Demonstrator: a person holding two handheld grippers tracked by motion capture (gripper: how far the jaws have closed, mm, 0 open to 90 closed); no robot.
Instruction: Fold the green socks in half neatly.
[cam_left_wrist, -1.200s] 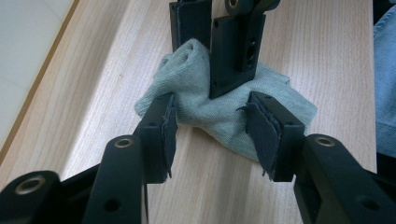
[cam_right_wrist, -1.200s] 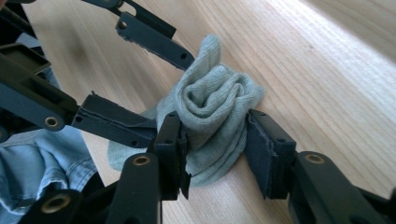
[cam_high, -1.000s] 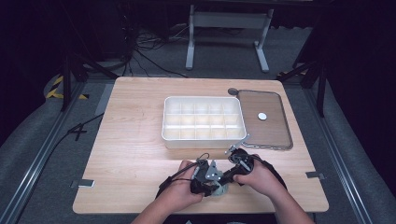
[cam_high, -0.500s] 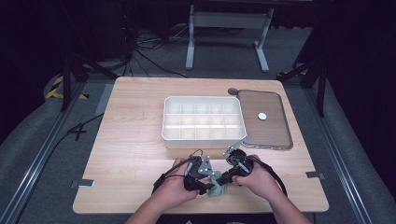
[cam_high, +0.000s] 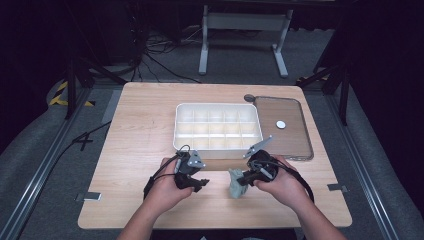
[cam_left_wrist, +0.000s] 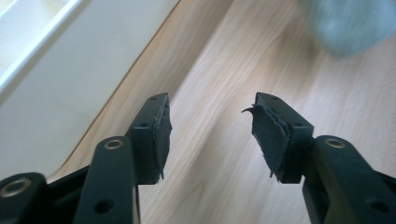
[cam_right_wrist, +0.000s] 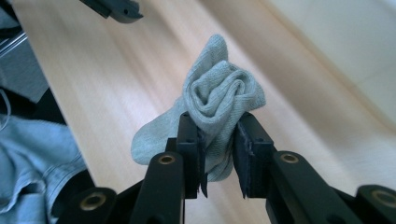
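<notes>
My right gripper (cam_right_wrist: 218, 154) has its jaws clamped on the rolled pale grey-green knitted sock (cam_right_wrist: 212, 121), pinching the bundle through its middle with the coiled end standing up above the jaw tips. In the high view that sock (cam_high: 235, 184) sits just in front of the white plastic compartment box (cam_high: 218, 126), low over the light wooden surface (cam_high: 140, 130); I cannot tell whether it touches.

What has changed in the last second: my left gripper (cam_high: 192, 181), which was pressed in against the sock together with the right, has drawn off to the left and now stands apart from it. Its jaws are spread wide with nothing between them, only bare wood and the box wall (cam_left_wrist: 60, 88) ahead, the sock a blur at the upper edge (cam_left_wrist: 348, 23).

I read that as the handover being finished: the roll rests with one gripper alone, so the next move is likely lifting it into a compartment. The flat brown lid (cam_high: 283, 127) lies right of the box, out of the way.
</notes>
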